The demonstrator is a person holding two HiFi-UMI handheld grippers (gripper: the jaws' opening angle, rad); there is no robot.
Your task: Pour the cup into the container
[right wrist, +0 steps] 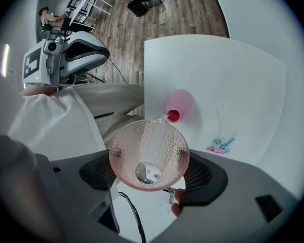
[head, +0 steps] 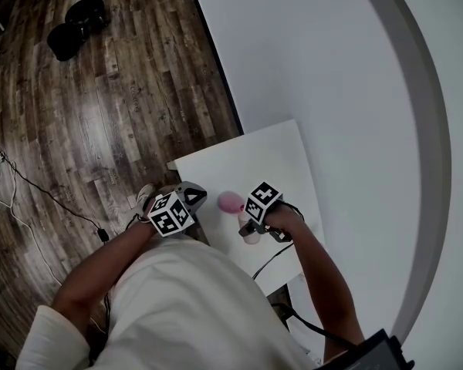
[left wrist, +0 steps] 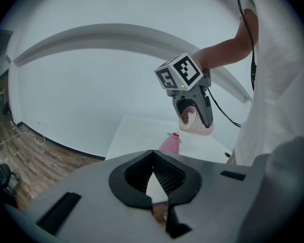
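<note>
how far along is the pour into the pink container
Done: the right gripper has the cup gripped and tipped over the pink container on the table. In hand: a thin stream runs from the rim into its mouth. Left: the cup looks nearly drained, so finish and right it. The left gripper is shut, empty.

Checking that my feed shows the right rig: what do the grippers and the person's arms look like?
Both the left gripper and right gripper have grey bodies and black ribbed jaw pads. Each also has a white cube with black square markers. A black cable runs from the right one. The person wears a white short-sleeved top, leaving the forearms uncovered.
</note>
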